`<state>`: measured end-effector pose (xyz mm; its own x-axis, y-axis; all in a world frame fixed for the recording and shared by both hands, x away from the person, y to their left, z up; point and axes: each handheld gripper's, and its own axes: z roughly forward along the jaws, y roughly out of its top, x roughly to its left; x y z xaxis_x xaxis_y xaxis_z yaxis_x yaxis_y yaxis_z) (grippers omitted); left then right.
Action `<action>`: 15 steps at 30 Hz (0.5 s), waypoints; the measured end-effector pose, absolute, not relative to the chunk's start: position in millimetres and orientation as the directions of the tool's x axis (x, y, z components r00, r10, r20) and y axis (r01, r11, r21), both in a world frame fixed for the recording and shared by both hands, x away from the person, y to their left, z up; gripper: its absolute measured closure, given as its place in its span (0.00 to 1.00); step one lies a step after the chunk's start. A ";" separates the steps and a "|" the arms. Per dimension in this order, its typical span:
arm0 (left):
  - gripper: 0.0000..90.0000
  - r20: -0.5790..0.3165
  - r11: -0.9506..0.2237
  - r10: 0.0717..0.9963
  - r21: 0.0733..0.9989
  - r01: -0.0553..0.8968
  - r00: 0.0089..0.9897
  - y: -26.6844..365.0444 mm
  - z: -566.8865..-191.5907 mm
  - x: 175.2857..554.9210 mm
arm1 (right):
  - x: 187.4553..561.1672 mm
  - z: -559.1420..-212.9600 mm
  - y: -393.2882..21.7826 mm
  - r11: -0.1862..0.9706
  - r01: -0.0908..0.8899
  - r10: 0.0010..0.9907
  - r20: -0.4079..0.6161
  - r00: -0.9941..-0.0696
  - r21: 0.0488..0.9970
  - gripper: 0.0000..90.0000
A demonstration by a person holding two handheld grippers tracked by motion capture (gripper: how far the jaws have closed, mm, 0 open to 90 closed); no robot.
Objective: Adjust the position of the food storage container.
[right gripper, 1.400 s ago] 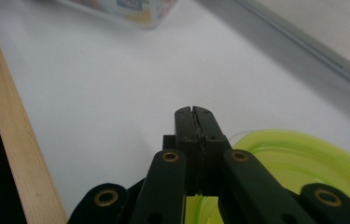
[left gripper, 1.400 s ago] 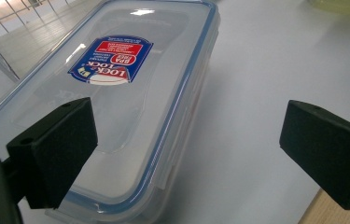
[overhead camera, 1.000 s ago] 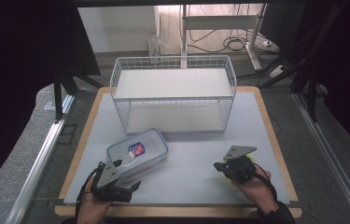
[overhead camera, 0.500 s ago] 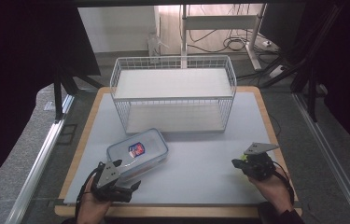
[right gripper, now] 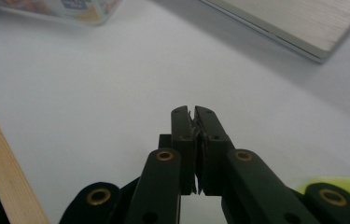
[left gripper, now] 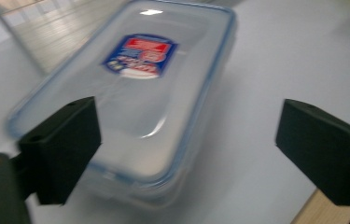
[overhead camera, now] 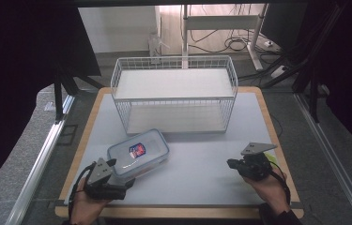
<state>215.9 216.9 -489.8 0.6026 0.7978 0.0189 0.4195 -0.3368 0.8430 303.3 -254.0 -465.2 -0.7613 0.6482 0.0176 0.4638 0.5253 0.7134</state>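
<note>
Lying lidded, seemingly empty box (overhead camera: 138, 153) between wide left tool (left gripper: 186, 154); right tool (right gripper: 193, 112) clamped empty.

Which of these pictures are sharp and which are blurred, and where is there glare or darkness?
Left gripper view: the clear plastic lidded box with the blue rim looks smeared, with a small glare spot near its far end. Right gripper view: the black shut jaws are sharp, while the table's far part is soft. High view: the white wire basket is well lit, and both sides are very dark.

Clear glossy plastic container (overhead camera: 138, 153), white wire-metal rack (overhead camera: 173, 93), matt grey mat (overhead camera: 202, 168), wood-edged table (overhead camera: 89, 122)
</note>
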 end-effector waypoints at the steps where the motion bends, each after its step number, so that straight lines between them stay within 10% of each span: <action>1: 0.15 0.015 -0.326 0.804 0.847 0.420 0.594 222.5 -488.5 215.5 | 303.9 -465.6 -250.3 0.525 0.458 0.644 0.017 -0.765 0.717 0.97; 6: 0.59 -0.016 -0.268 0.842 0.856 0.443 0.539 249.8 -485.0 215.7 | 304.0 -466.7 -231.2 0.534 0.430 0.619 0.010 -0.786 0.728 0.96; 15: 0.98 -0.147 -0.128 0.907 0.796 0.591 0.394 286.7 -510.2 242.7 | 311.5 -467.8 -204.2 0.519 0.416 0.589 0.039 -0.807 0.747 0.97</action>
